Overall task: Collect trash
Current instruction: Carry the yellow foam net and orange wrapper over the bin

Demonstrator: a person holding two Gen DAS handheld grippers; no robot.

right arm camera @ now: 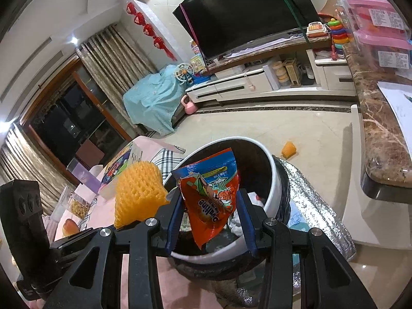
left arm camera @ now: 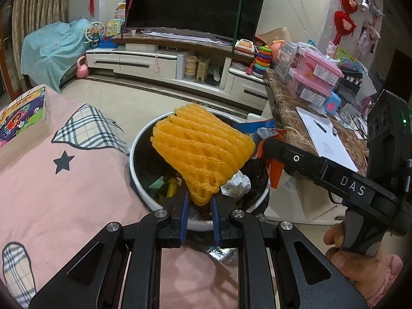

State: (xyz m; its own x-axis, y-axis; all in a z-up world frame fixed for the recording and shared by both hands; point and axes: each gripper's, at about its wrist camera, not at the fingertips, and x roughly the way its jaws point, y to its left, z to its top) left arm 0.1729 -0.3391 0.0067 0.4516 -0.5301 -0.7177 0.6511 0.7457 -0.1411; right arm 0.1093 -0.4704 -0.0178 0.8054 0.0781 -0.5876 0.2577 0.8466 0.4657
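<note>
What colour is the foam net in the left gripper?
Orange-yellow foam net, clearest in the left wrist view.

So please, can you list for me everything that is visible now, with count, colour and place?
foam fruit net: 1, orange, in the left gripper, over the bin
snack packet: 1, orange and blue, in the right gripper, over the bin
trash bin: 1, white rim, dark inside, partly filled, on the floor
second foam net: 1, orange, on the floor beyond the bin
blanket: 1, pink with plaid patches, left of the bin
television: 1, black, on the stand
kettlebell: 1, pink, by the stand
left gripper: 1, black, blue pads, shut
right gripper: 1, black, blue pads, shut
hand: 1, holding the right gripper's handle
</note>
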